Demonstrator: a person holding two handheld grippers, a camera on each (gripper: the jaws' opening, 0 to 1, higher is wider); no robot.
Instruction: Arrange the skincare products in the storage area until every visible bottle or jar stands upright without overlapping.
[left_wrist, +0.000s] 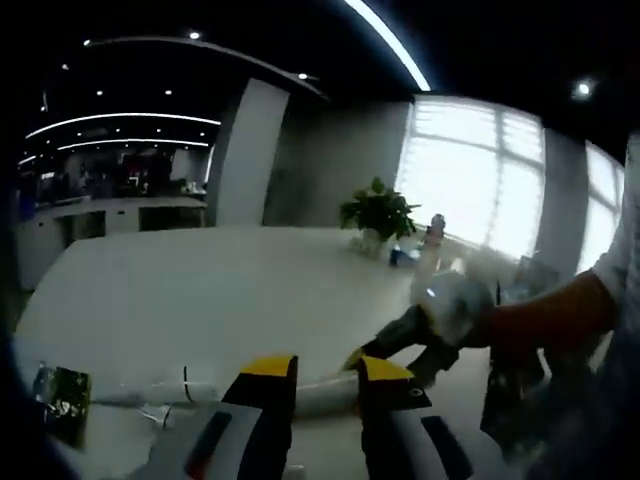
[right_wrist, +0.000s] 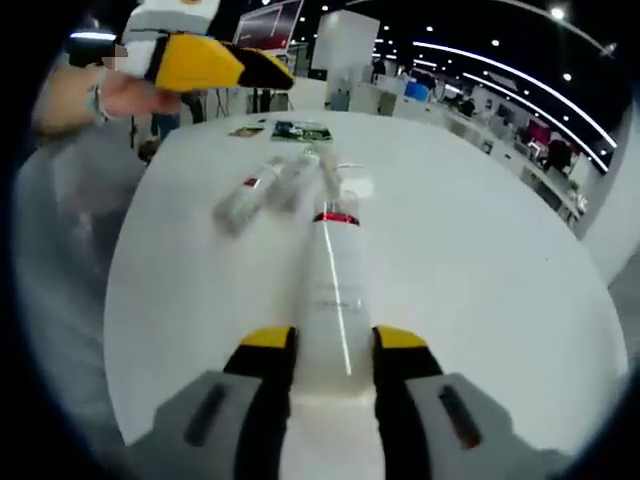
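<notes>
Right gripper (right_wrist: 332, 350) jaws clamp white bottle (right_wrist: 333, 290); left gripper (left_wrist: 327, 378) jaws apart, empty; 2 bottles (right_wrist: 262, 190) beyond.

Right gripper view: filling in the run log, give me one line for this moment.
right gripper: shut on white bottle, lying down | left gripper: raised over table | other bottles: lying flat | arranging: not done

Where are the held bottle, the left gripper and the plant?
bottle (right_wrist: 332, 300): right gripper view, mid-body, between the jaws.
left gripper (right_wrist: 215, 66): right gripper view, its yellow tip, upper left.
plant (left_wrist: 378, 211): left gripper view, its leaves, far on the table.
</notes>
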